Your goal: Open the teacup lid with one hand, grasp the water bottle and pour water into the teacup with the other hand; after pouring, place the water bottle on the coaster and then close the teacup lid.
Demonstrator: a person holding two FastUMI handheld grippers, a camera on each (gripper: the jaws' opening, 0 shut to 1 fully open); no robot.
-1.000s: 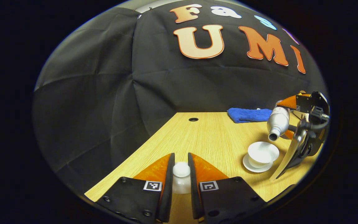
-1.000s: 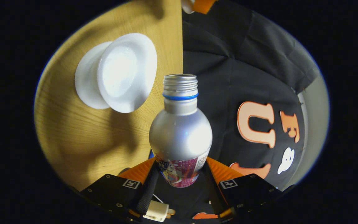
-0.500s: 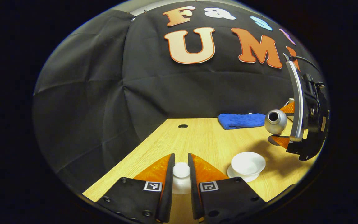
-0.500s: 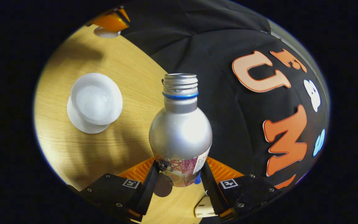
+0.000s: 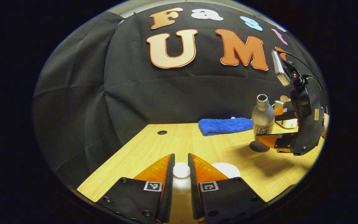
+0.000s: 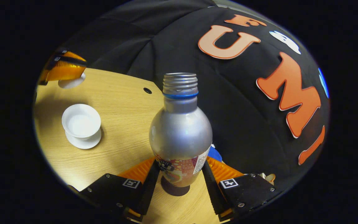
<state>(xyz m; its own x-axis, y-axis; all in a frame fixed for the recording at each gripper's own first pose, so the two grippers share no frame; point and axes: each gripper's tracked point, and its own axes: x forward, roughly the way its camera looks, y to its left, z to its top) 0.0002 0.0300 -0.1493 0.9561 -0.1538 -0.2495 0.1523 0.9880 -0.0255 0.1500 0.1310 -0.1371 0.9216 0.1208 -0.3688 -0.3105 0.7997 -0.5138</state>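
Observation:
My left gripper (image 5: 181, 157) is shut on the knob of the white teacup lid (image 5: 181, 170), held above the table. The open white teacup (image 6: 81, 121) stands on its saucer (image 6: 83, 142); its rim (image 5: 227, 169) peeks out beside my left gripper's right finger. My right gripper (image 6: 180, 162) is shut on the silver water bottle (image 6: 180, 133), which is upright and uncapped. A dark round coaster (image 6: 175, 189) lies right under the bottle; I cannot tell whether they touch. In the left gripper view the bottle (image 5: 263, 118) and right gripper (image 5: 273, 125) hang over the coaster (image 5: 259, 146).
A blue cloth (image 5: 225, 126) lies at the back of the wooden table (image 5: 197, 143), near the black wall. A small round hole (image 5: 162, 132) sits in the tabletop at the far left. The left gripper with the lid (image 6: 71, 82) appears beyond the cup.
The bottle swung from tilted over the teacup to upright and moved away to above the coaster. My left gripper kept the lid and drifted closer to the cup.

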